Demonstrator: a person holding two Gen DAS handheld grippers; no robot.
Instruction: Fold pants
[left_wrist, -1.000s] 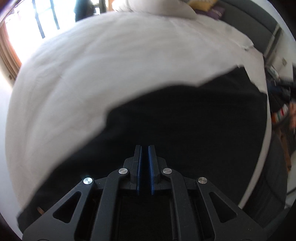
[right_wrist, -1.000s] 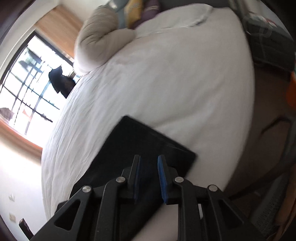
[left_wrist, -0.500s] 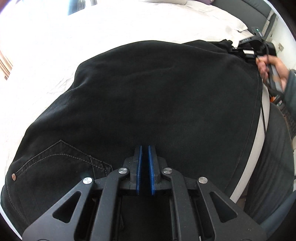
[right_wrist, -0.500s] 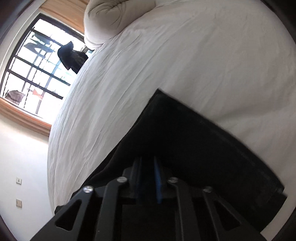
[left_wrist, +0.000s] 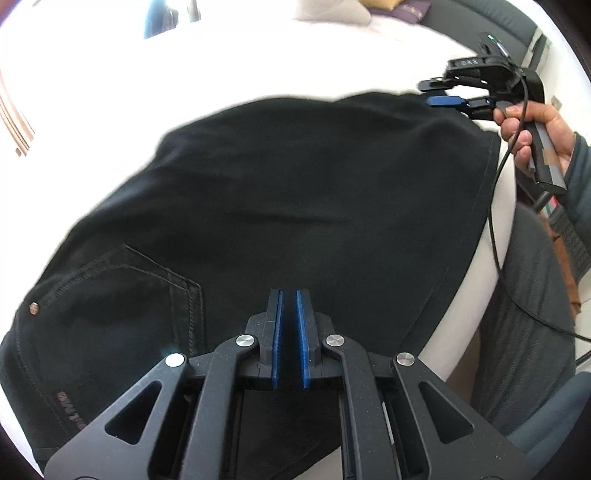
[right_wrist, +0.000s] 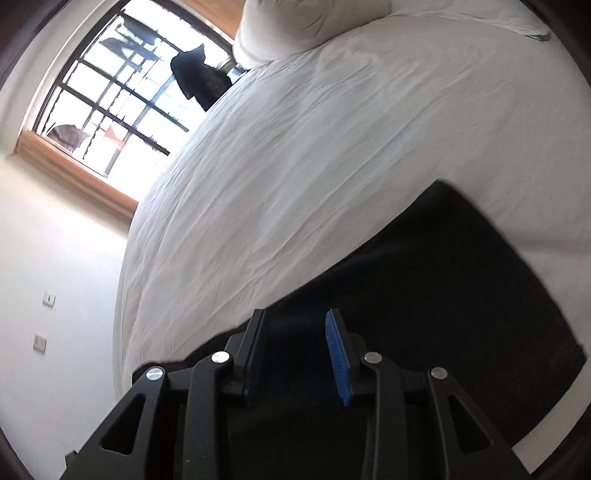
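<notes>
Black pants (left_wrist: 295, 192) lie folded flat on a white bed (left_wrist: 295, 55), back pocket at the lower left. My left gripper (left_wrist: 289, 295) hovers over the near part of the pants, its blue pads nearly together with a narrow empty gap. My right gripper (right_wrist: 295, 317) is open and empty just above the pants (right_wrist: 443, 280). It also shows in the left wrist view (left_wrist: 439, 92), at the far right corner of the pants, held by a hand.
The white sheet (right_wrist: 332, 129) stretches far beyond the pants. A white pillow (right_wrist: 310, 26) lies at the head. A barred window (right_wrist: 122, 99) is behind. The bed edge (left_wrist: 495, 236) runs along the right, next to the person's grey-clad leg (left_wrist: 528, 314).
My right gripper has opened and let go of the pants after laying them down. My left gripper's pads have parted slightly and pulled back a little over the pants.
</notes>
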